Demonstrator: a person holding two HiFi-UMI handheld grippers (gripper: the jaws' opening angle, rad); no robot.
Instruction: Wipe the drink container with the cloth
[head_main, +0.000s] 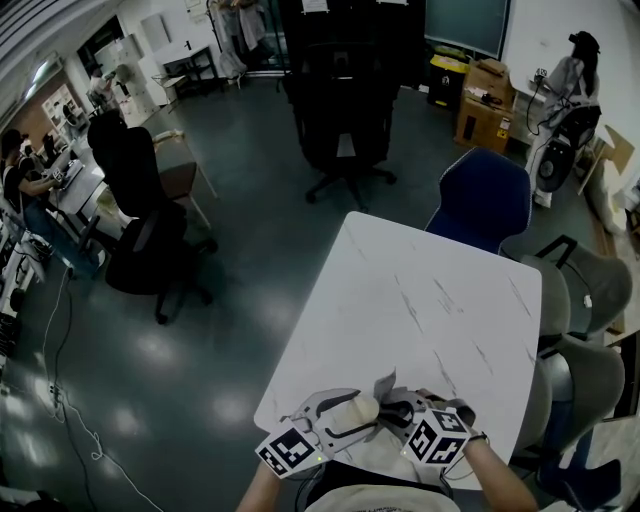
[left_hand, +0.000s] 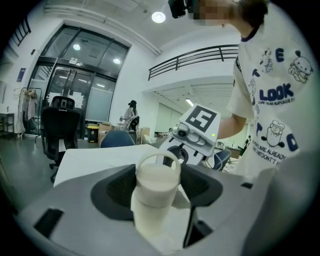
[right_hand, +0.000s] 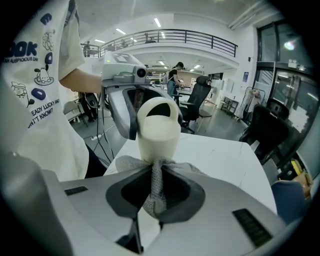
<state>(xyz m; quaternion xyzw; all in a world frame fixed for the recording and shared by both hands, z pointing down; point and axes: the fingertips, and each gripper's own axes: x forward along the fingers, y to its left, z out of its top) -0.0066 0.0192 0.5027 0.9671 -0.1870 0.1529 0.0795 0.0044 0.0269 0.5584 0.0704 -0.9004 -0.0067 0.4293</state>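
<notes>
Indoors, left hand-held gripper clamping drink container, right hand-held gripper pinching cloth, white marbled table, grey floor.

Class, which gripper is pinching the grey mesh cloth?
The right gripper holds the grey mesh cloth; the left gripper clamps the cream drink container.

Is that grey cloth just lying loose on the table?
No, the cloth is pinched between the jaws of the right tool, held up off the table right by the drink container.
</notes>
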